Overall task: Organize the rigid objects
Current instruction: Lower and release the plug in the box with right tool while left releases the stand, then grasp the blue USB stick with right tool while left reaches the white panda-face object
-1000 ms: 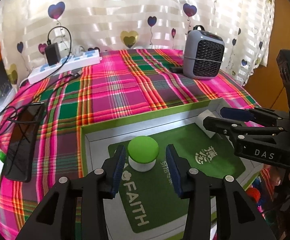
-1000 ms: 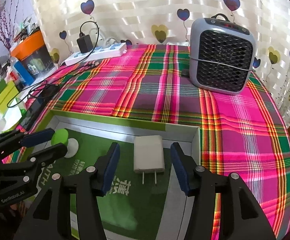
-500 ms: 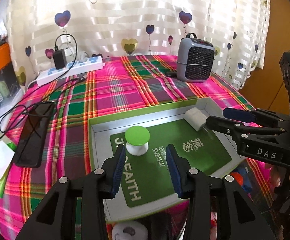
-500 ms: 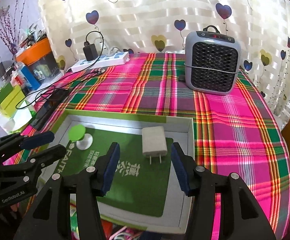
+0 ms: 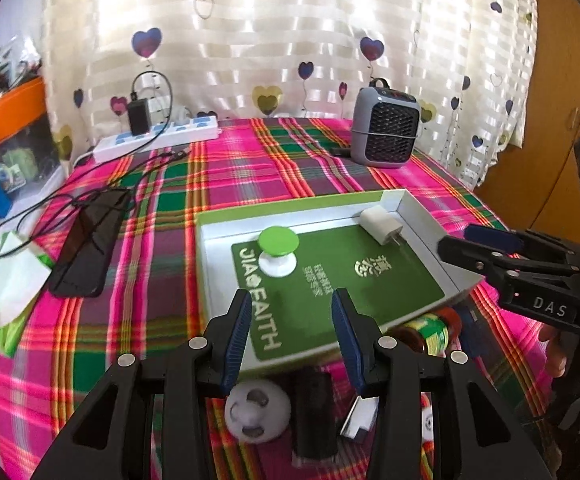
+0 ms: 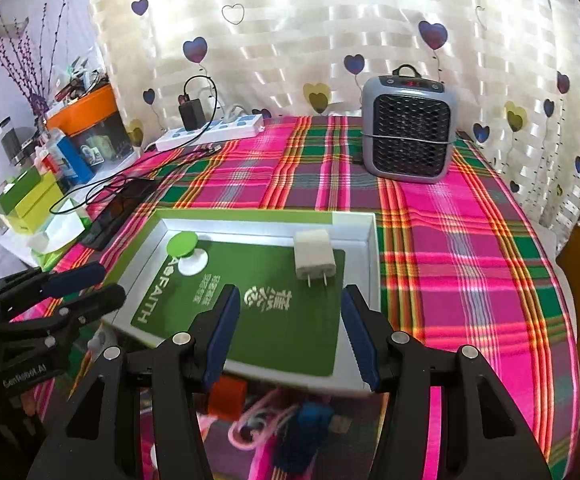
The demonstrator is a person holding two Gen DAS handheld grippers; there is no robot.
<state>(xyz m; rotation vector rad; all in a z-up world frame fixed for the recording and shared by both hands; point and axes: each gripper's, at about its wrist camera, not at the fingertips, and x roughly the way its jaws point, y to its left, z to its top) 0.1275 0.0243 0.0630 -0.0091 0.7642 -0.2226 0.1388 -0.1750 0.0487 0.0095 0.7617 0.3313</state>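
1. The left claw [image 5: 292,336] is released and grasps nothing, poised over the near edge of the box lid [image 5: 424,216].
2. The right claw [image 6: 288,330] is likewise spread wide and empty, above that same edge.
3. Inside the lid, the green-topped knob [image 5: 277,244] stands near the far left corner; the white charger [image 6: 314,258] lies near the far right corner.
4. Below the desk's [image 6: 450,240] near edge lies a blurred clutter, possibly a jar [image 5: 430,332] and a white ball [image 5: 257,412].
5. A grey heater [image 6: 408,128] stands at the desk's far edge.

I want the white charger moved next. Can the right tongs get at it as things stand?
Probably yes: the right tongs are open and empty, the charger lies ahead in the tray, nothing between.
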